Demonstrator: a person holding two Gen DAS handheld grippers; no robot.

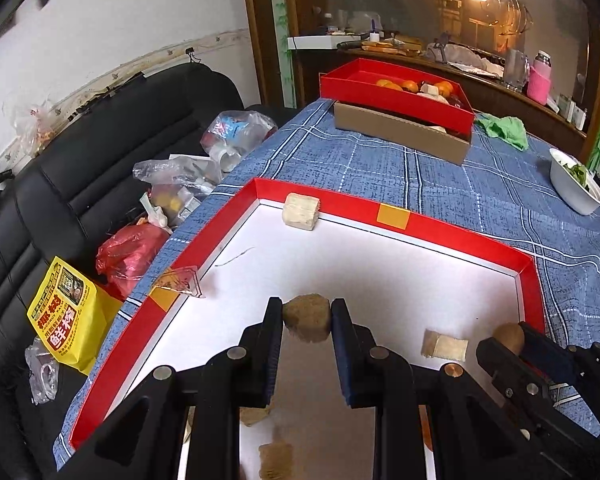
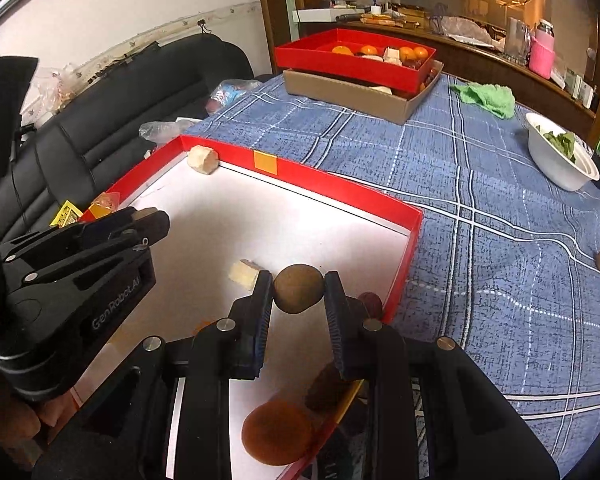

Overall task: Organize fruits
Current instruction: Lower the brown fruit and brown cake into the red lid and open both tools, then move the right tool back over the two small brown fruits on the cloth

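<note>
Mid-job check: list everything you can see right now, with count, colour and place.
Near tray: 1, red rim, white floor, table front.
Cut chunks: at least 3 loose, pale or brown, inside near tray.
Far tray: 1, red, on cardboard box, holds oranges.
Cloth: 1, green, table right.
Bowl: 1, white, greens inside, right edge.
Sofa: 1, black, left, with bags.
Left gripper: shut on brown chunk.
Right gripper: shut on kiwi.
</note>
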